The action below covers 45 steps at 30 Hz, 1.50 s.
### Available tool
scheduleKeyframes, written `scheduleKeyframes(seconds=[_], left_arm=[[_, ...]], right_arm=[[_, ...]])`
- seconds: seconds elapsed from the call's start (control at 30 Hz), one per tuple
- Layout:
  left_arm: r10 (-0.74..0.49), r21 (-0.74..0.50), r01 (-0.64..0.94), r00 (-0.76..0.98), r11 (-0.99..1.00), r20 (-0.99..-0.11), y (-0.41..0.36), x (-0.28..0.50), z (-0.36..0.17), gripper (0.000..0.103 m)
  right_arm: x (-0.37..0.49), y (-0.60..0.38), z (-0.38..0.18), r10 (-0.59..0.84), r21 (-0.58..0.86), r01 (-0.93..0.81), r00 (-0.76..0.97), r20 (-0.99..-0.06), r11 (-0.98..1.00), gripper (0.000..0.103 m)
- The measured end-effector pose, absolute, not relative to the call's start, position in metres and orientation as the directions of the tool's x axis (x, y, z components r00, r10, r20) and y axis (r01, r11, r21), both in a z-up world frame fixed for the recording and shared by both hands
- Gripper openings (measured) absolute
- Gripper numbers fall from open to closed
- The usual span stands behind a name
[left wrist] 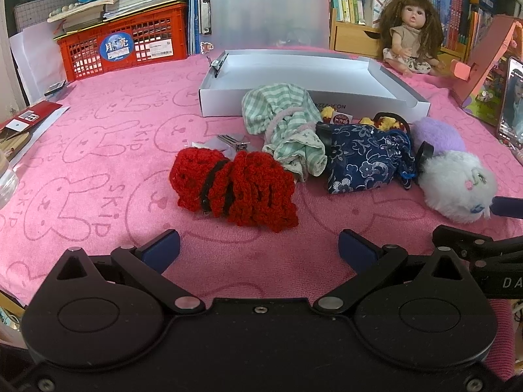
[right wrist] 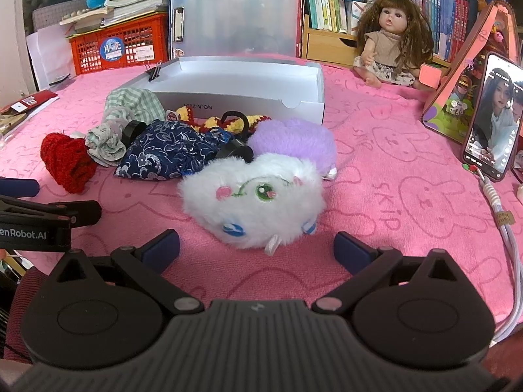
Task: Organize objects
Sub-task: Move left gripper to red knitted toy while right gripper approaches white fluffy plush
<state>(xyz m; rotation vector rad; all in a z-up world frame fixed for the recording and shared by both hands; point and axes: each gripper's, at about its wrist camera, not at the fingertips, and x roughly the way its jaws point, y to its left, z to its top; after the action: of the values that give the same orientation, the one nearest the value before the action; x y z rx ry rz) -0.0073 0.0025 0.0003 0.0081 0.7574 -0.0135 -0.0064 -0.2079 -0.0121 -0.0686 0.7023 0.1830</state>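
Since both grippers sit wide open and empty, I'd go right gripper [right wrist: 256,251] first — white plush [right wrist: 253,196] lies dead ahead; left gripper [left wrist: 258,250] faces red knit [left wrist: 233,189]

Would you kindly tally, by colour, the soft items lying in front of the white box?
Red: 1, crocheted piece
Green checked: 1, cloth bundle
Navy floral: 1, drawstring pouch
Yellow and red: 1, knitted piece
Purple: 1, plush
White: 1, plush
Total: 6

Two low, near wrist views, side by side, sharing the white box [left wrist: 304,75].
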Motion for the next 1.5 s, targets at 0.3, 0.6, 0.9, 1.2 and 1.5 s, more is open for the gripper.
scheduleKeyframes(seconds=[0.3,0.6,0.9,1.2,1.5], left_arm=[[-0.068,-0.054,0.044,0.786,0.998,-0.614,0.01,-0.012,0.018,0.103],[-0.001,0.015,0.011,0.831,1.0,-0.556,0.014,-0.005,0.02,0.103],[0.011,0.037,0.01,0.839,0.999,-0.543,0.017,0.004,0.005,0.103],[-0.002,0.026,0.021,0.827,0.999,-0.563,0.017,0.008,-0.007,0.103],[0.027,0.066,0.009,0.853,0.998,-0.521,0.012,0.004,-0.006,0.103]], right_arm=[[-0.006,-0.219,-0.001,0.166,0.055,-0.165,0.793,-0.586,0.985,0.103],[0.0,-0.215,0.002,0.179,0.021,-0.199,0.826,-0.534,0.98,0.103],[0.001,-0.207,-0.006,0.164,-0.019,-0.202,0.843,-0.512,0.979,0.103],[0.004,-0.208,-0.014,0.156,-0.003,-0.186,0.834,-0.529,0.983,0.103],[0.006,-0.207,-0.017,0.154,-0.004,-0.184,0.832,-0.533,0.983,0.103]])
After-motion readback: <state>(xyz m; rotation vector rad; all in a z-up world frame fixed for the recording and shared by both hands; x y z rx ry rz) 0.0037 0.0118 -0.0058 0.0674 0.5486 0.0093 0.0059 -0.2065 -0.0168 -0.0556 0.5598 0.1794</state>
